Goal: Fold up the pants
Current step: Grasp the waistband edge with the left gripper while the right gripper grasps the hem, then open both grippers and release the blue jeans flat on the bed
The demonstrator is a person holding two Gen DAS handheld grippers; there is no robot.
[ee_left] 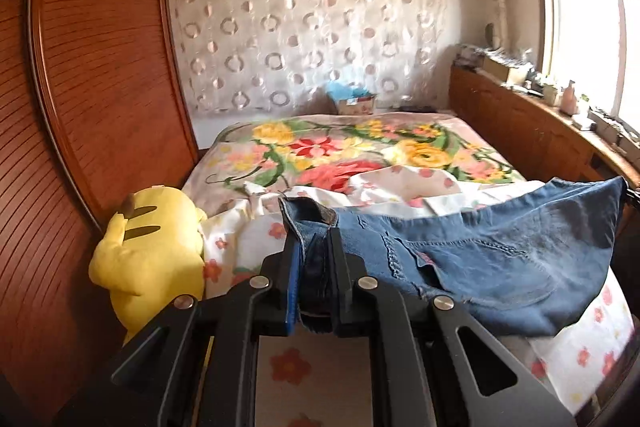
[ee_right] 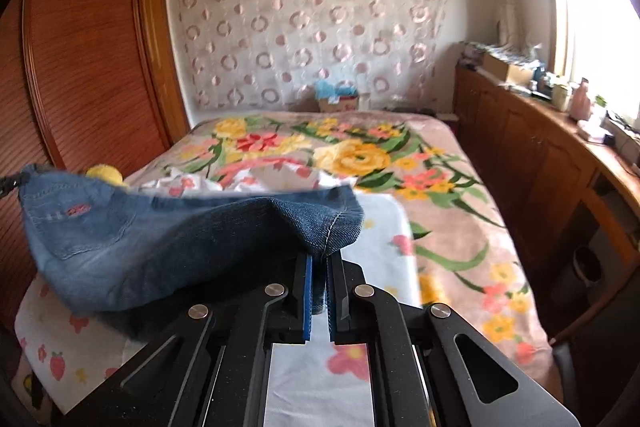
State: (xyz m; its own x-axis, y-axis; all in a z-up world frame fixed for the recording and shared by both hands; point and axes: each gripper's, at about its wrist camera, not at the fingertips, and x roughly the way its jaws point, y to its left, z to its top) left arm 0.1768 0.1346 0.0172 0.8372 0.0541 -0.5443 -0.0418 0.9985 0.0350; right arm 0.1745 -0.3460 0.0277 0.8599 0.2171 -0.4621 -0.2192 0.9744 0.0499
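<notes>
The left gripper [ee_left: 314, 247] is pinching one end of the jeans [ee_left: 500, 259] between fingers [ee_left: 294, 267] nearly together. The right gripper [ee_right: 319, 267] is clamping the other end of the jeans [ee_right: 160, 243], its fingers [ee_right: 308, 291] almost touching. The denim is hanging stretched between them above the bed [ee_right: 460, 195]. A small box [ee_left: 356, 103] holding something blue is sitting by the curtain. A yellow plush toy [ee_left: 148, 251] is lying beside the wooden wardrobe [ee_left: 80, 107].
</notes>
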